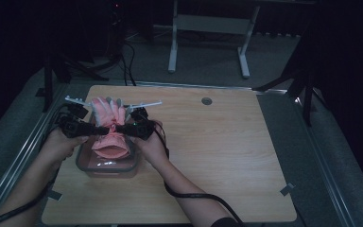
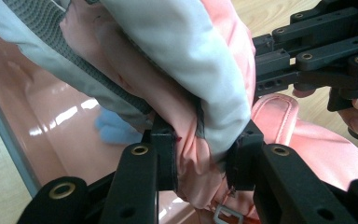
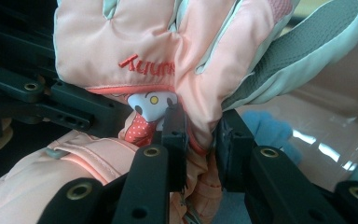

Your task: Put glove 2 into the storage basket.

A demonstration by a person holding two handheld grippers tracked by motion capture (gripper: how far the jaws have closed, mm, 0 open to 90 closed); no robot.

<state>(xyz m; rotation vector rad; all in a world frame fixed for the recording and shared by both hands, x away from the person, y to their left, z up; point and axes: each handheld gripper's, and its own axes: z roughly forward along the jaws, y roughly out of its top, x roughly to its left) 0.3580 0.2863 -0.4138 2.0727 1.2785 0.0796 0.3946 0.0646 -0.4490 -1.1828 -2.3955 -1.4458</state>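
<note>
A pink padded glove (image 1: 108, 113) with grey palm patches hangs over a clear plastic container (image 1: 106, 168) at the table's left. Its fingers point away from me and its cuff (image 1: 111, 146) droops into the container. My left gripper (image 1: 105, 129) is shut on the glove's wrist from the left, and pink fabric (image 2: 186, 60) bunches between its jaws (image 2: 200, 154). From the opposite side my right gripper (image 1: 123, 127) is shut on the same narrow part (image 3: 200, 140), just below the red lettering on the glove's back (image 3: 135, 42). A small blue item (image 3: 270, 130) lies in the container under the glove.
The wooden table (image 1: 217, 142) stretches bare to the right of the container, with a round cable grommet (image 1: 206, 100) near its far edge. Cables trail from both grippers off the near edge. Tripod legs and a white desk frame (image 1: 208, 28) stand beyond the table.
</note>
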